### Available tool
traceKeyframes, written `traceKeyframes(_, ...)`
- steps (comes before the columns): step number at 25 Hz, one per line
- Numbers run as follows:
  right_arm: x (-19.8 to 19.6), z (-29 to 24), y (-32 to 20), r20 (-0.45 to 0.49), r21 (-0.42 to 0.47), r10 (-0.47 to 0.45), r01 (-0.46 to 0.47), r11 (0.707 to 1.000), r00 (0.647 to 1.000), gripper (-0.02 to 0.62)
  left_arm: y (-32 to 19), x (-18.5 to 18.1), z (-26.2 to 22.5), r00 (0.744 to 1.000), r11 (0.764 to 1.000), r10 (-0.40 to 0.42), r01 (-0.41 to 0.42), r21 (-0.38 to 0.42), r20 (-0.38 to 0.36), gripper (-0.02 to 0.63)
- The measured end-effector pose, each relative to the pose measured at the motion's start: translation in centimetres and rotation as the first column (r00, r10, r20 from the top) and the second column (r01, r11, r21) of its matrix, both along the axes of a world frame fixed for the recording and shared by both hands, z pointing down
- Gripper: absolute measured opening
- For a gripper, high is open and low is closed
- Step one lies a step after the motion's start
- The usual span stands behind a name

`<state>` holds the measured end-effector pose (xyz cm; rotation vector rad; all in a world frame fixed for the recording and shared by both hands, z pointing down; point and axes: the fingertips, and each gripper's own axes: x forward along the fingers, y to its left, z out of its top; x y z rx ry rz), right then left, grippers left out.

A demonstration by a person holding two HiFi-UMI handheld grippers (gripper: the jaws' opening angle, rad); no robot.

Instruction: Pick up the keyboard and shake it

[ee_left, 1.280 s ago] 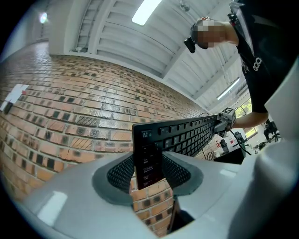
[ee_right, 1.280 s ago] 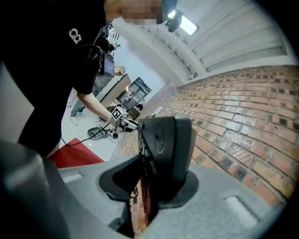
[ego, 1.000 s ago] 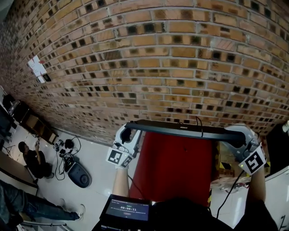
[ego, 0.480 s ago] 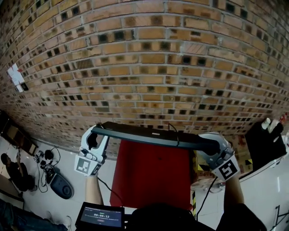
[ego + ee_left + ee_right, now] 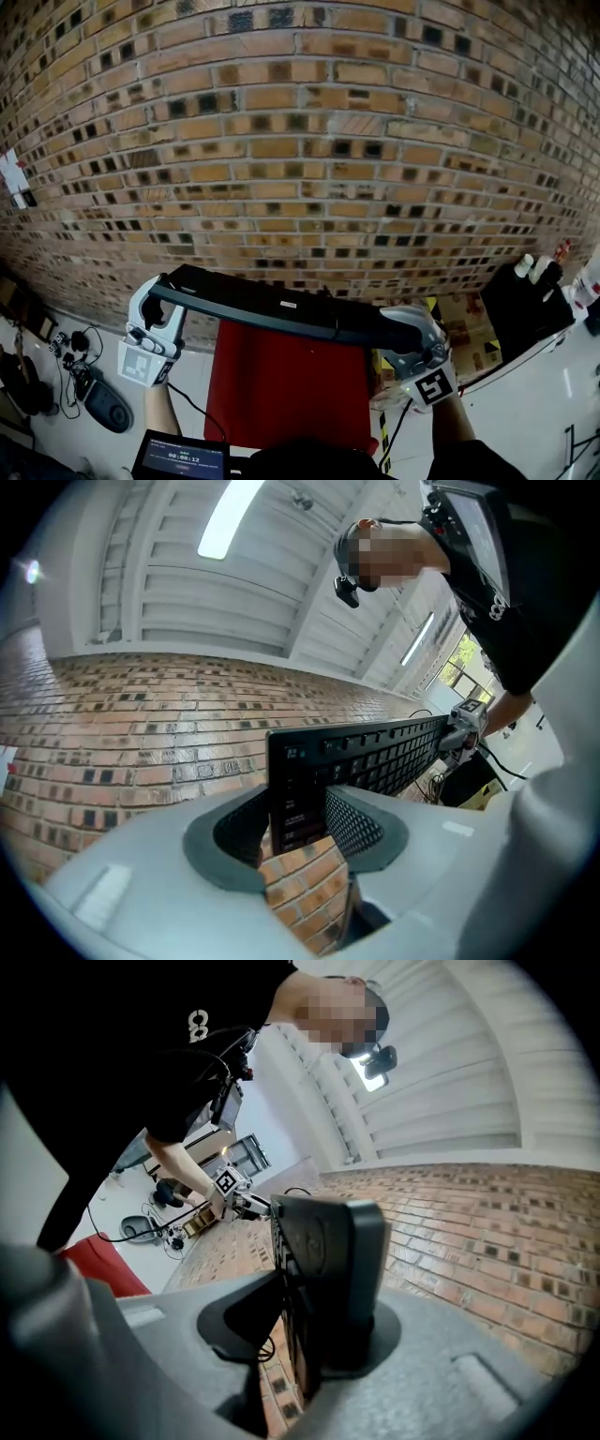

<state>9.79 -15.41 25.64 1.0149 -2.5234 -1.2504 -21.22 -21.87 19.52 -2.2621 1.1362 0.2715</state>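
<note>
A long black keyboard (image 5: 281, 309) hangs in the air in front of the brick wall, above a red table (image 5: 291, 394), and slopes down to the right. My left gripper (image 5: 169, 295) is shut on its left end. The right gripper (image 5: 411, 333) holds its right end; those jaws are opening, with the keyboard still between them. In the left gripper view the keyboard (image 5: 375, 757) stands on edge between the jaws of the left gripper (image 5: 300, 827), keys towards the camera. In the right gripper view the keyboard's thick end (image 5: 328, 1269) fills the gap of the right gripper (image 5: 309, 1335).
The brick wall (image 5: 300, 141) fills the upper view. A small lit screen (image 5: 181, 459) sits at the bottom left. Cables and a dark device (image 5: 94, 403) lie on the floor at left. At right a black case (image 5: 520, 305) stands on a white surface.
The keyboard and both grippers have shifted left in the head view. The keyboard was near level and now slopes, its right end lower. Both grippers keep their hold.
</note>
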Motion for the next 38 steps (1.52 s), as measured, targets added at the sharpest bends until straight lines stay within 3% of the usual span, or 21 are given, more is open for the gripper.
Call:
traceKeyframes(4,0.3,0.4,1.3,0.006,0.003,0.002,-0.002,1.0,1.0,0.104,1.3,0.7,0.1,1.0,1.0,0.023,-0.023,-0.002,0.005,0.19)
traceKeyframes(9,0.5,2.7,0.8,-0.009,-0.068,0.007,-0.008,0.998,1.0,0.104,0.4,0.7,2.8,1.0,0.997,0.019,-0.02,-0.076,-0.007,0.19)
traceKeyframes(12,0.2,1.5,1.7,-0.022,-0.024,-0.004,0.004,1.0,1.0,0.104,1.4,0.4,1.9,1.0,0.998,0.008,-0.009,-0.059,-0.024,0.19)
traceKeyframes(17,-0.8,0.8,3.2,-0.182,0.062,0.002,0.009,0.998,0.983,0.104,1.9,-0.6,4.1,0.997,0.996,0.01,-0.016,-0.083,-0.076,0.192)
traceKeyframes(20,-1.5,1.2,3.1,-0.21,0.059,-0.006,0.018,0.998,0.978,0.104,2.4,-1.5,5.0,0.994,0.994,-0.016,0.004,-0.111,-0.112,0.192)
traceKeyframes(25,0.6,4.8,4.9,-0.196,0.117,-0.032,0.056,0.992,0.98,0.104,4.5,-3.6,4.4,0.991,0.997,-0.062,0.055,-0.058,-0.117,0.192)
traceKeyframes(31,-1.0,2.9,5.8,-0.244,0.184,-0.012,0.058,0.981,0.97,0.104,5.0,-4.3,3.0,0.987,0.997,-0.078,0.074,-0.033,-0.138,0.199)
traceKeyframes(35,-1.4,-1.1,7.6,-0.204,0.34,0.019,0.052,0.939,0.979,0.104,6.6,-5.3,1.2,0.985,0.995,-0.088,0.095,0.042,-0.151,0.199)
traceKeyframes(38,-1.3,-0.2,6.6,-0.2,0.311,0.007,0.056,0.949,0.98,0.104,5.8,-5.4,1.3,0.986,0.994,-0.092,0.099,0.045,-0.143,0.199)
